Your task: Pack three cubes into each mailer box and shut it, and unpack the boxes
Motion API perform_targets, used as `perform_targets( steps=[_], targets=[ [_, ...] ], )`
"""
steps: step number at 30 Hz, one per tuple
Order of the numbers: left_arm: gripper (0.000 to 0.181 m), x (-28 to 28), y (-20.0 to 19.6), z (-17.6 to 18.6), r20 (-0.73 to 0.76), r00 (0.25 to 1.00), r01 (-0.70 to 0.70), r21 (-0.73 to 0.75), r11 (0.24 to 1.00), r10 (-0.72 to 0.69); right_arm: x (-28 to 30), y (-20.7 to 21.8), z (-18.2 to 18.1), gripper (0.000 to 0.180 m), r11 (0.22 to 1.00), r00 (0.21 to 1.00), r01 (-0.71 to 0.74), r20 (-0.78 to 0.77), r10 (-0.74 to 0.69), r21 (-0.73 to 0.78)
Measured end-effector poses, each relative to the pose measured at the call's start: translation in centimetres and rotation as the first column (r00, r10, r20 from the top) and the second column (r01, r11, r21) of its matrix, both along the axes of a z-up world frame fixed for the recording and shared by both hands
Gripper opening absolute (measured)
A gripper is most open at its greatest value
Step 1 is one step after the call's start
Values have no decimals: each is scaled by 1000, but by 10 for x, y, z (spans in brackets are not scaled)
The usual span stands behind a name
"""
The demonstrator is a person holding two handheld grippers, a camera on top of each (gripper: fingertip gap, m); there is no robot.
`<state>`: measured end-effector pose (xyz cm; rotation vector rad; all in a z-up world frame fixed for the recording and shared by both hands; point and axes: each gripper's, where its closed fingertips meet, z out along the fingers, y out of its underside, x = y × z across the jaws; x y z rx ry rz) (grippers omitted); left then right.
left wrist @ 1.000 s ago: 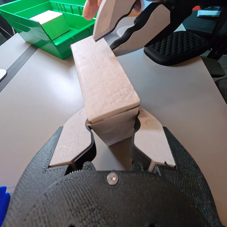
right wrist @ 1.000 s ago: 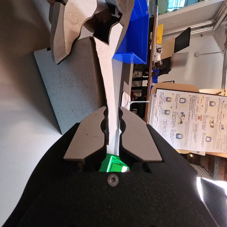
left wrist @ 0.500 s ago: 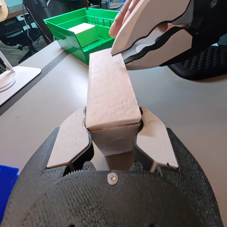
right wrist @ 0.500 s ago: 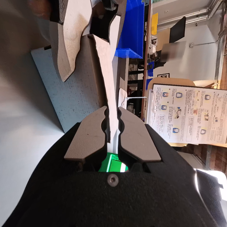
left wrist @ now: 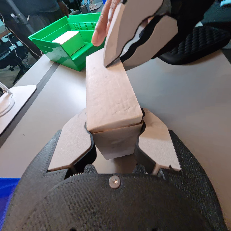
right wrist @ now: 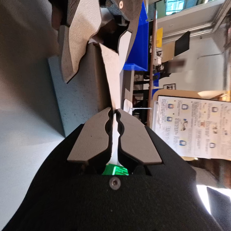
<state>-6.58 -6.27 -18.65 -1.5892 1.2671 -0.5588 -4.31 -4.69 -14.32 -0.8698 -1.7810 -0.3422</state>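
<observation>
A white mailer box (left wrist: 110, 90) with its lid down lies lengthwise between both grippers. My left gripper (left wrist: 115, 111) is shut on its near end, one finger on each long side, and holds that end a little above the grey table (left wrist: 181, 100). My right gripper (left wrist: 116, 65) is at the far end, held by a person's hand (left wrist: 103, 25). In the right wrist view the right gripper (right wrist: 114, 109) is nearly closed on a thin white edge of the box (right wrist: 80, 100). No cubes are in view.
A green bin (left wrist: 56, 50) at the back left holds another white box (left wrist: 70, 38). A blue bin (left wrist: 7, 193) is at the near left. A white stand base (left wrist: 15, 97) sits at the left edge and a black chair (left wrist: 206, 43) at the right. A poster board (right wrist: 187, 125) stands behind. The left gripper's tips are roughly 6 cm from the right gripper's.
Both grippers have swung with the box, so more of the green bin and the table's left edge shows. The right gripper's fingers have closed tighter on the box's edge.
</observation>
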Motion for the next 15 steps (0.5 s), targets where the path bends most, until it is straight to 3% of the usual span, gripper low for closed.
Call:
perform_targets(
  steps=[1, 5, 8, 11, 15],
  targets=[
    [75, 0, -1, -1, -16, 1000, 10, 22, 1000, -10, 0, -2, 1, 5, 999, 1000, 2, 1, -2, -41],
    [76, -3, 2, -4, -134, 991, 40, 191, 981, -15, 3, -7, 17, 3, 976, 1000, 18, 0, -18, -216],
    [75, -12, 10, 5, -145, 988, -13, 311, 950, 60, 5, -9, 24, 2, 955, 999, 32, 26, -26, -294],
    [85, -32, 13, 8, -98, 988, -93, 235, 967, 119, 13, -2, 32, 1, 918, 995, 102, 23, -101, -384],
    [81, -43, -4, 23, 114, 986, -126, 36, 991, 121, 20, 9, 44, 1, 896, 983, 161, -13, -183, -414]
  ],
)
